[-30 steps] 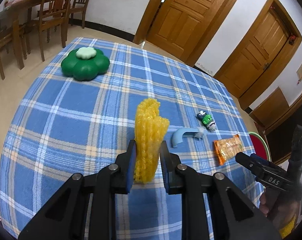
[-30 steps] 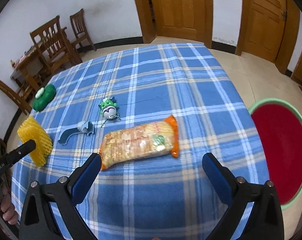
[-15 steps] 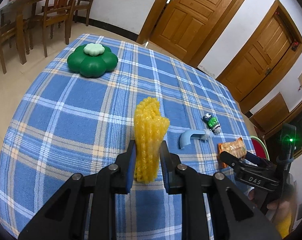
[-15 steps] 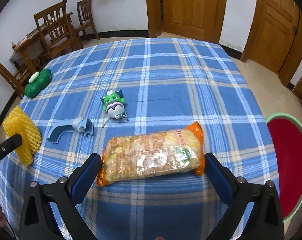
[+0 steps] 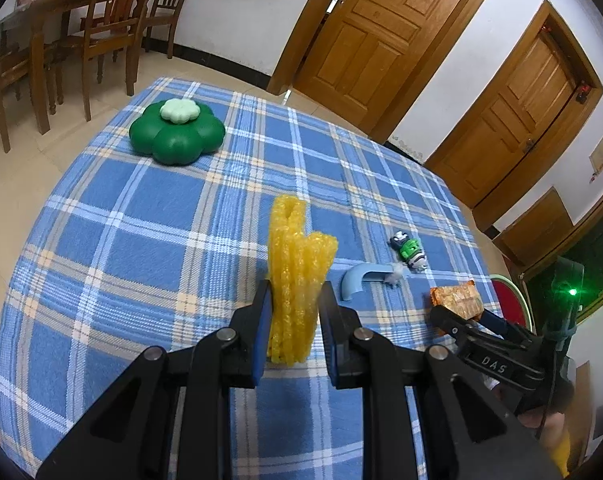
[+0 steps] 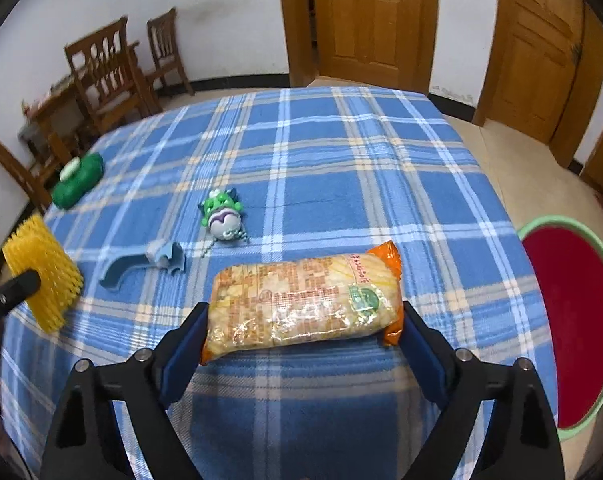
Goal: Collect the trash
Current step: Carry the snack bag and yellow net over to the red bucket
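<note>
Snack packet point(image 6: 303, 304), an orange-ended clear wrapper lying lengthwise on the blue plaid tablecloth point(image 6: 341, 160), is framed end to end by the right gripper point(image 6: 301, 336), whose jaws are closing around it. The left blue pad appears to be meeting the packet's crimped end, though contact on the far side cannot be made out for certain. The step in hand is judged to be the pick-up of this second piece of rubbish. The next move calls for the squeeze to be finished gently, since a crinkly, air-filled wrapper is likely to buckle or slip out endwise, and then for a lift.

Yellow foam netting point(image 5: 297, 276) is clamped upright in the left gripper point(image 5: 295, 320), whose jaws are nearly shut on it above the cloth, at the table's near left.

Beyond the packet a blue plastic handle piece point(image 6: 141, 266) and a green toy keychain point(image 6: 221, 218) are lying close together, apart from the packet and not in the path. A green flower-shaped case point(image 5: 177, 136) is set near the far left edge. A red basin with a green rim point(image 6: 565, 360) is seen on the floor just off the table's right side; it is probably where the rubbish is meant to go. Nothing is seen blocking the way there.
</note>
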Tool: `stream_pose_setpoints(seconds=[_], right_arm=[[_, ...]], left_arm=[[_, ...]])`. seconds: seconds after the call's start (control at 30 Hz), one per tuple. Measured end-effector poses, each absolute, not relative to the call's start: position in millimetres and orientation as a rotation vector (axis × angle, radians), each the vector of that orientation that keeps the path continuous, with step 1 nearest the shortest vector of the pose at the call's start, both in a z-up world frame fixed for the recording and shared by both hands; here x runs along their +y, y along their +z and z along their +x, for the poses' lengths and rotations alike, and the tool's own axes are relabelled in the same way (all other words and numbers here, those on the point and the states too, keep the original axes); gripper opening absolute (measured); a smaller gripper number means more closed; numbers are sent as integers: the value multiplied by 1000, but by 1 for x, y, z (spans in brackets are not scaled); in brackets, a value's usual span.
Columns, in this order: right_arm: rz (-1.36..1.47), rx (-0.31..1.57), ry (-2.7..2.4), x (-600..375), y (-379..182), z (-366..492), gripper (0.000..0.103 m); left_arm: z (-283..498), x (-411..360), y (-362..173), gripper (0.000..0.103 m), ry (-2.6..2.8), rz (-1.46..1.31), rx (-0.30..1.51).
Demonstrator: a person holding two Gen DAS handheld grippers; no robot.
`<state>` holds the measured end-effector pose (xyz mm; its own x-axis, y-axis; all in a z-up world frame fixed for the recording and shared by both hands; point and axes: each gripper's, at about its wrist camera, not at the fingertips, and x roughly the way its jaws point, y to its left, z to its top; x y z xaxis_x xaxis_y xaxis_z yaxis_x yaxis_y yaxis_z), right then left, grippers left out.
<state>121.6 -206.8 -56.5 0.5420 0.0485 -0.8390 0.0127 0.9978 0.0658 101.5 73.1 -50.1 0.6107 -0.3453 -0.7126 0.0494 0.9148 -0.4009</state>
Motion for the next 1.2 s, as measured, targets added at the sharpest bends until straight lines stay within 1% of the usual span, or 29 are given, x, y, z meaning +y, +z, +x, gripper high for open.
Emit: stream_pose_setpoints(seconds=[0.3, 0.6, 0.93, 1.2], right_arm=[[194, 986, -19, -242, -46, 101, 91], [303, 927, -96, -288, -31, 73, 91], [400, 859, -190, -343, -18, 44, 91], [466, 828, -271, -384, -19, 30, 91]], left_arm=[[95, 60, -37, 22, -264, -348, 872], [88, 38, -21, 22, -316, -316, 852], [85, -4, -4, 22, -397, -252, 843], [89, -45, 5, 22, -476, -198, 845]])
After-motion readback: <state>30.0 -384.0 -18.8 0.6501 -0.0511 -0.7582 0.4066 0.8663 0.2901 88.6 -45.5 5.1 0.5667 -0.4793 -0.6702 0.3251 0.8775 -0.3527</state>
